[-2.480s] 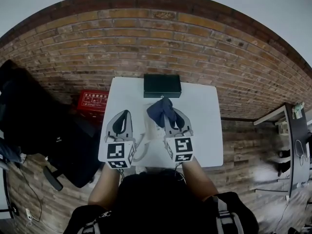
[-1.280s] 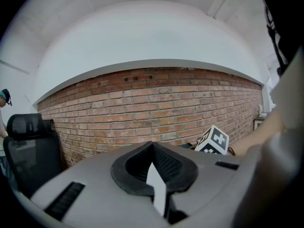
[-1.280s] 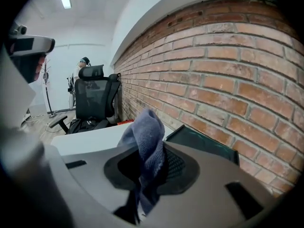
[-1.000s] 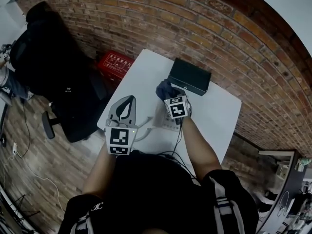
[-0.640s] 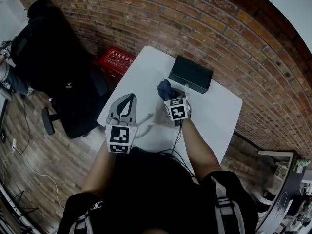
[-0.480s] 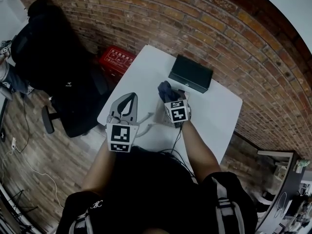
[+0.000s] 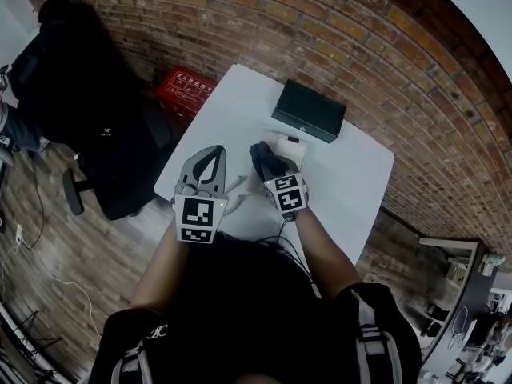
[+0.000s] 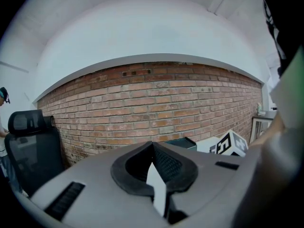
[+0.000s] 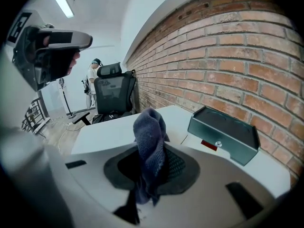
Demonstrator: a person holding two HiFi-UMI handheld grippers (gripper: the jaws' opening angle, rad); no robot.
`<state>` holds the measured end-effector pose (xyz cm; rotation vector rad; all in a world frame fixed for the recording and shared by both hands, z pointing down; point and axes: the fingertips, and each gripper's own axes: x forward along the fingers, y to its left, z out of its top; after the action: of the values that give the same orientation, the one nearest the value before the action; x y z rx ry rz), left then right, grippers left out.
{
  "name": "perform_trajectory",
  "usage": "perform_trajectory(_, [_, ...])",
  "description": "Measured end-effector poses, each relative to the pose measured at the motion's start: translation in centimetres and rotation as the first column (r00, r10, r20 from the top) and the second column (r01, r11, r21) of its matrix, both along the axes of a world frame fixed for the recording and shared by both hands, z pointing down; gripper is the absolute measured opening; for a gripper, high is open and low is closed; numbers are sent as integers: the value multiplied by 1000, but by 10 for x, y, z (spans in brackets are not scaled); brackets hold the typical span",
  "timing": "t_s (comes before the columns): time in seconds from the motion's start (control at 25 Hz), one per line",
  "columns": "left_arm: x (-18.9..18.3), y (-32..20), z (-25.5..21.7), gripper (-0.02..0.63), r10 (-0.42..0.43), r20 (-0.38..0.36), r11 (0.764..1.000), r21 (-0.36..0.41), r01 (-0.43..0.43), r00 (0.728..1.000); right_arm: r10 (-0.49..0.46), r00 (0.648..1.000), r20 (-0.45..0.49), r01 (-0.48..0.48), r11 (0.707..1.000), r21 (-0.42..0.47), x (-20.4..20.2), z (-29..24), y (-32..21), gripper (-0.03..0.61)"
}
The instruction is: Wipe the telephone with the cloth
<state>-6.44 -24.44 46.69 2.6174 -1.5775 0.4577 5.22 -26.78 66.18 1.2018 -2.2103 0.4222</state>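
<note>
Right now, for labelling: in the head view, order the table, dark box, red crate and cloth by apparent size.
Largest: table
dark box
red crate and cloth look alike; crate partly hidden.

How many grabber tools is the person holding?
2. The left tool hangs shut and empty over the white table's near left edge. The right tool, beside it over the table, is shut on the dark blue cloth.

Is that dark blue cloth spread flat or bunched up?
Bunched: the dark blue cloth stands crumpled, pinched between the right gripper's jaws.
</note>
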Motion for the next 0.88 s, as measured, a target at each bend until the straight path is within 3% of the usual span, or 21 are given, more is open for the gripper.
perform_trajectory(0.24, [4, -2, 3, -3, 5, -8, 1000, -5, -5, 1000, -34, 999, 37, 35, 999, -29, -7, 7, 27, 55])
perform_trajectory(0.52, [7, -4, 3, -3, 12, -8, 1000, -2, -12, 1000, -153, 985, 80, 160, 982, -96, -13, 25, 67, 55])
perform_trajectory(0.88, [9, -4, 6, -3, 19, -1, 1000, -13, -19, 1000, -127, 991, 48, 132, 982, -133, 13, 37, 80, 55])
